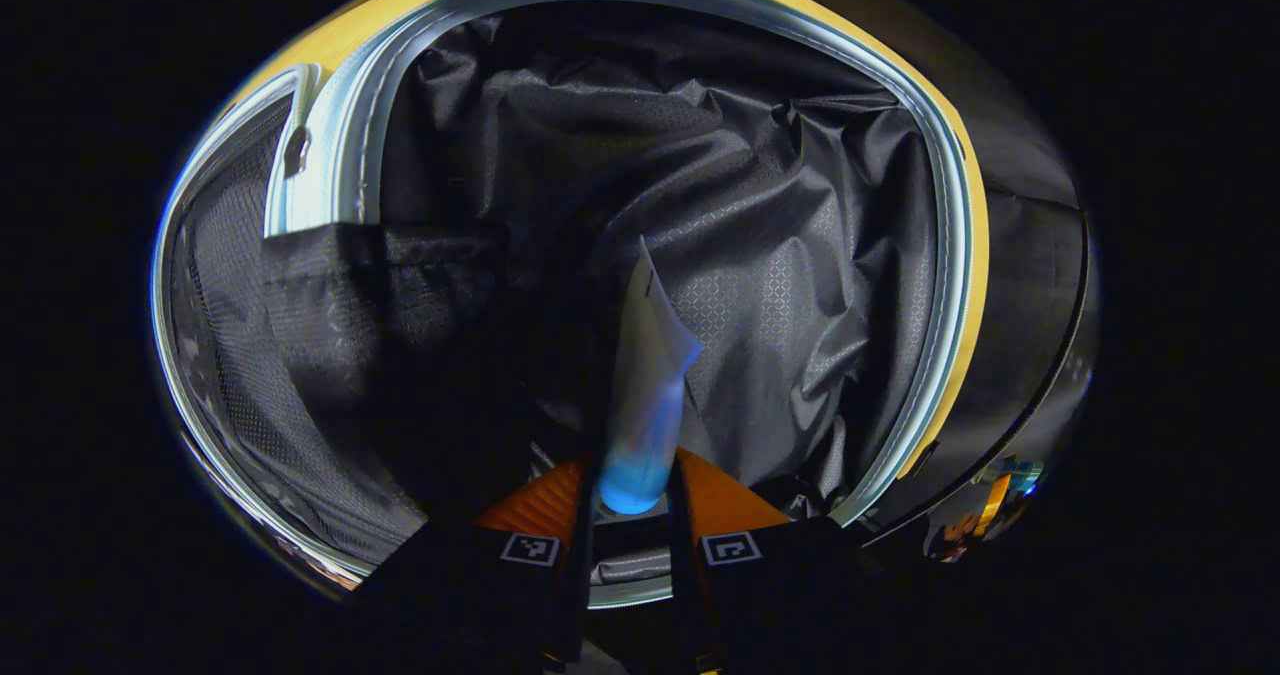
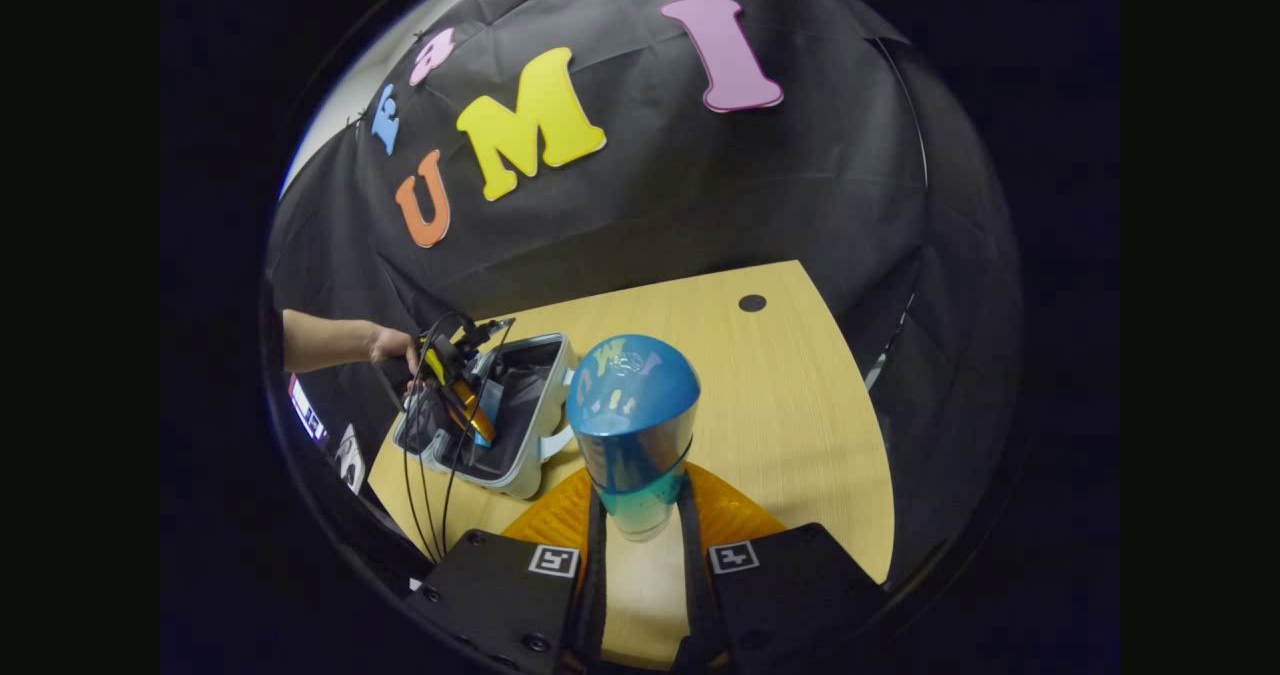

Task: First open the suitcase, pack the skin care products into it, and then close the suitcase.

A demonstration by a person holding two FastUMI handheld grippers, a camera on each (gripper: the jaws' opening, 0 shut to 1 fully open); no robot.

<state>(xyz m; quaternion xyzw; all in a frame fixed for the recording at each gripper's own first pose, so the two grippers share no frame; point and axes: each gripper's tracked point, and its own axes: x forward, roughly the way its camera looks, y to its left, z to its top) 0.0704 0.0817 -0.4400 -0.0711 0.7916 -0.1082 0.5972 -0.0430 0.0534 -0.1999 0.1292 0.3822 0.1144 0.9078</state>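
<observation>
Left gripper (image 1: 632, 500) clamps a pale, blue-capped tube (image 1: 650, 395), long axis pointing into the open grey, black-lined suitcase (image 1: 800, 255), seemingly just above the lining, while the right gripper (image 2: 640, 530) pinches a blue-domed bottle (image 2: 633, 425) over the table (image 2: 800, 405), farther off.
</observation>
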